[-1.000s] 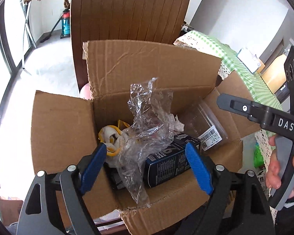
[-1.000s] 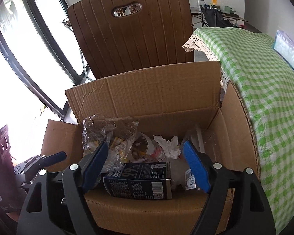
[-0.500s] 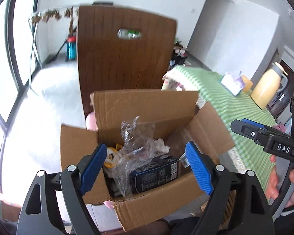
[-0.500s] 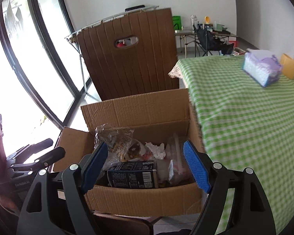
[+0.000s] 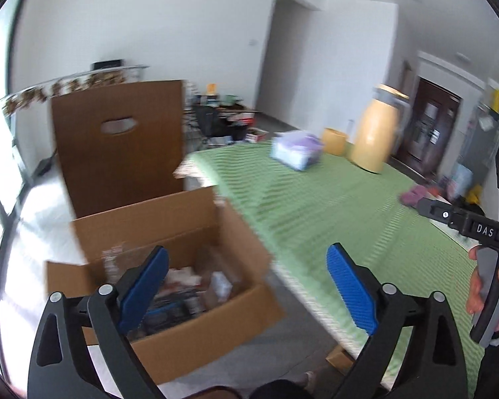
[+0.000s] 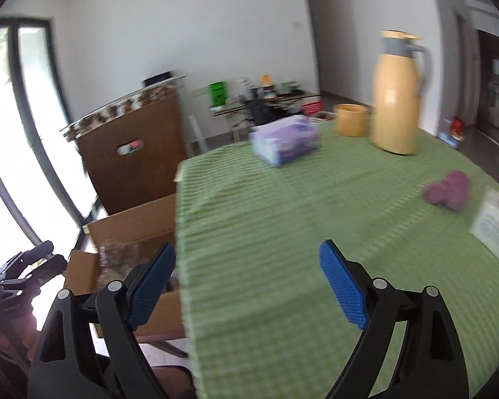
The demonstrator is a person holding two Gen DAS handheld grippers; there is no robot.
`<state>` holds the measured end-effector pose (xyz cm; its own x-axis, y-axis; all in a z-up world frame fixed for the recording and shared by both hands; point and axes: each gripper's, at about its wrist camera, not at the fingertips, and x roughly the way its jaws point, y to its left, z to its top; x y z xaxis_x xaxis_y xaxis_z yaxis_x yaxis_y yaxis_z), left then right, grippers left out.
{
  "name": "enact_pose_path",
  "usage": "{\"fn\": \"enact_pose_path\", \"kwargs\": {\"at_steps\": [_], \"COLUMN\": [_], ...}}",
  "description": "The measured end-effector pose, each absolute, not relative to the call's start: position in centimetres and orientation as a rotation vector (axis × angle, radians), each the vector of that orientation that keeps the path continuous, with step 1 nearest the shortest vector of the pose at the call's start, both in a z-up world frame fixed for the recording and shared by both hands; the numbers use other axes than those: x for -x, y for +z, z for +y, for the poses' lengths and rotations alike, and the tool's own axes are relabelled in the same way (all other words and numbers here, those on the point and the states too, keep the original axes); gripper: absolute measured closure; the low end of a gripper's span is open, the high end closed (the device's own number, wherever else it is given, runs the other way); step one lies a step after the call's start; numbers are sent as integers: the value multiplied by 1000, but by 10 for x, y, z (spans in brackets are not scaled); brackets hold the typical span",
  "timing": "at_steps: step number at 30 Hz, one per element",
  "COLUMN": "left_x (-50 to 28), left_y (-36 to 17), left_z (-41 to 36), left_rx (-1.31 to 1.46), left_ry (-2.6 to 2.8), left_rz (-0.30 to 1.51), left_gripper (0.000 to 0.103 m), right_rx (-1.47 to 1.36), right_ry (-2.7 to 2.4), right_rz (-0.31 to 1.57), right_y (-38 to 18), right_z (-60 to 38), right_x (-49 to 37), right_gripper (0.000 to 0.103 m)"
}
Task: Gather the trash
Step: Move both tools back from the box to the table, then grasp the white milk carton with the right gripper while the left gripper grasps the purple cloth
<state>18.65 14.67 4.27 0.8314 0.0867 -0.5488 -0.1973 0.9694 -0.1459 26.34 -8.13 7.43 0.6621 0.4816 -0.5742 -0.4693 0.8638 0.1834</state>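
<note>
Cardboard box (image 5: 196, 329) sat low left in the left wrist view, flaps up, blurred trash inside; the left gripper (image 5: 246, 286) gaped wide and empty above it. "DAS" showed on the other tool at right. From the right wrist, the right gripper (image 6: 246, 279) stood wide over the green checked tablecloth (image 6: 282, 232), box (image 6: 129, 229) at its left, a purple crumpled wad (image 6: 447, 191) far right.

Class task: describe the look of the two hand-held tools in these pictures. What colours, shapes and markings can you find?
Each tool, the left tool and the right tool, has black angular plastic arms with silver rivets and two blue textured finger pads. In the left wrist view, the right tool's black body carries white letters "DAS" and a grey trigger handle, gripped by a bare hand.
</note>
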Motion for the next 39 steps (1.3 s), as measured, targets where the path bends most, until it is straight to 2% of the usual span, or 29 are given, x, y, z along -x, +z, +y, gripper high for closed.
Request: {"fn": "enact_pose_path", "kwargs": {"at_steps": [11, 16, 21, 27, 34, 39], "left_x": [-262, -297, -330, -353, -370, -385], "left_y": [26, 20, 8, -3, 0, 0], "left_z": [-21, -70, -84, -82, -77, -87], "left_rx": [107, 35, 15, -26, -84, -88], "left_ry": [-136, -202, -185, -144, -112, -115], "left_rz": [637, 662, 709, 746, 732, 742], "left_gripper": [8, 8, 8, 8, 8, 8], "right_rx": [-263, -373, -528, -564, -515, -490], "right_ry": [103, -12, -109, 30, 135, 278], "right_rz": [633, 602, 585, 584, 597, 699], "right_y": [63, 62, 51, 26, -1, -23], "right_z": [-339, -422, -502, -547, -554, -541], "right_x": [-251, -259, -291, -355, -403, -413], "right_gripper": [18, 15, 15, 15, 15, 14]}}
